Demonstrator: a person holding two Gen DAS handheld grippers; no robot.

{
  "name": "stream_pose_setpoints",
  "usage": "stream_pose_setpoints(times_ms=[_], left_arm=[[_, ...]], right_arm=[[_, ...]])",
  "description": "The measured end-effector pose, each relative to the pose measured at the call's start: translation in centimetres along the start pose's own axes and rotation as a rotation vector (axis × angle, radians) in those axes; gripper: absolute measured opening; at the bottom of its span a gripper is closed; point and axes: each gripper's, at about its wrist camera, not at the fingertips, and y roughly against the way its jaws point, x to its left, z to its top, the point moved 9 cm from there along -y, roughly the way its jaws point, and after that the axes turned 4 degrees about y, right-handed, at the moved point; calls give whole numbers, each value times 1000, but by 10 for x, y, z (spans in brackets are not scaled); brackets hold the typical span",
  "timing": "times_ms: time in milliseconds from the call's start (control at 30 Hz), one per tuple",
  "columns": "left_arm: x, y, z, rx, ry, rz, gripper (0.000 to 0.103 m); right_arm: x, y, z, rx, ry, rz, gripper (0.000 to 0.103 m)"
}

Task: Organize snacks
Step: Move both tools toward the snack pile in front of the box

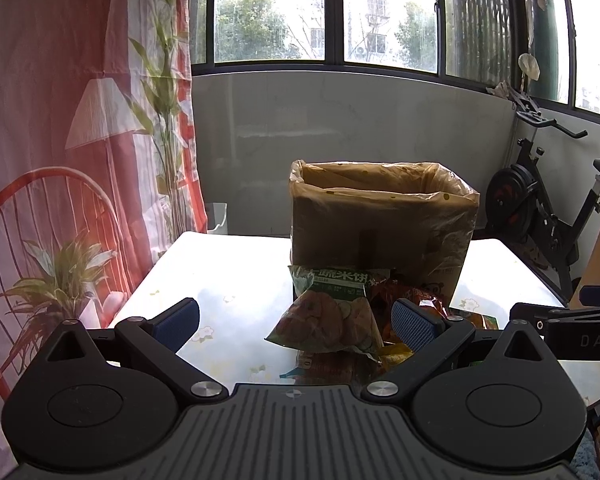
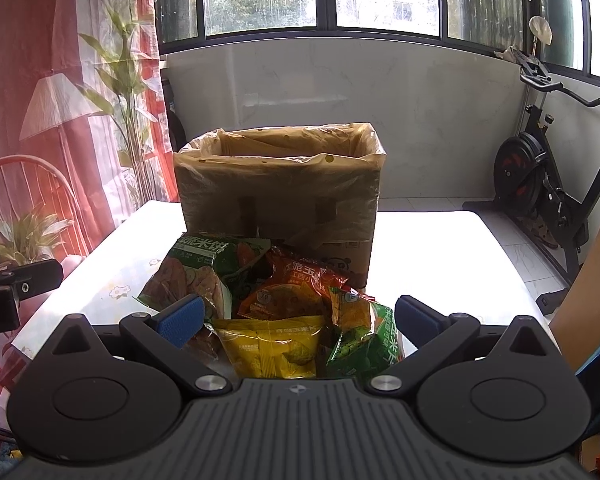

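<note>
Left claw: I see my left claw (image 1: 296, 322) at the bottom of its own view, released, its blue pads (image 1: 178, 320) spread wide with nothing between them but air; the green snack bag stands beyond the gap, untouched.
Right claw: my right claw (image 2: 298, 316) is also released, pads (image 2: 414, 318) far apart, low in its view, with the snack pile sitting just beyond and between the fingers.
Other claw seen: from the left view, a part of the right claw's black body pokes in at the right edge; from the right view, the left claw's body shows at the left edge.
Green snack bag: the green bag (image 1: 328, 312) with vegetable pictures sits at the centre of the left view, leaning against the front of the box; in the right view it is at centre left (image 2: 198, 272).
Red snack bag: a red-orange bag (image 2: 296, 286) lies in the middle of the pile, just right of the green one.
Yellow snack bag: a yellow bag (image 2: 272, 346) lies nearest my right claw, bottom centre.
Second green bag: another green bag (image 2: 364, 338) lies to the right of the yellow one, touching it.
Box: an open cardboard box (image 2: 280, 196) lined with a clear plastic bag stands upright behind the pile, centre of both views (image 1: 380, 220).
Table: the white table (image 1: 228, 272) carries everything, glaring in window light.
Background: a red curtain (image 1: 60, 120) at left, an exercise bike (image 2: 548, 184) at right.
</note>
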Motion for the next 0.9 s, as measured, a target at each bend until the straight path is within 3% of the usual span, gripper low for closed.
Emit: stream_pose_setpoints(times_ms=[900], left_arm=[[1, -2, -1, 11, 5, -1, 103]], right_arm=[[0, -2, -3, 11, -3, 2, 103]])
